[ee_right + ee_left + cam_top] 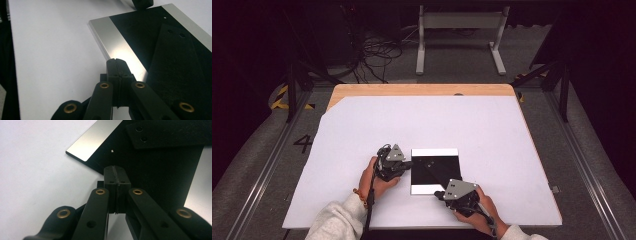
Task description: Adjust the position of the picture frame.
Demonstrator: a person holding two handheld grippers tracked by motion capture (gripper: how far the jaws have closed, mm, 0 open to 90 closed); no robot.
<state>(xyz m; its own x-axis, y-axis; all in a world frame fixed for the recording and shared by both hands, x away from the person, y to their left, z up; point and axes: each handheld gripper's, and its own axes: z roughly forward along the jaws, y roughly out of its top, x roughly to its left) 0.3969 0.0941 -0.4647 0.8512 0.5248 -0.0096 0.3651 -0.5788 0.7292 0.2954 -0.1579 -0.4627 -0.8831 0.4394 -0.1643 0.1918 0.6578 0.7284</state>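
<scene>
A black square plate point(439, 162) with a silver band along its far and near edges lies flat on the white table top. A flat black strip point(434, 172) with two small holes at one end rests slantwise on it. My left gripper point(408, 164) is at the plate's left edge, jaws shut with nothing between them; its tips point(117, 171) hover over the plate's dark face point(160, 175). My right gripper point(438, 194) is at the plate's near edge, shut and empty too, tips point(117, 61) over the silver band point(117, 42), beside the strip point(175, 60).
The white sheet point(427, 125) covers a wooden table whose bare far edge point(422, 90) shows. Past the table are a metal stand point(459, 37) and loose cables point(377, 52) on the floor. A sleeved forearm point(337, 220) enters at the bottom left.
</scene>
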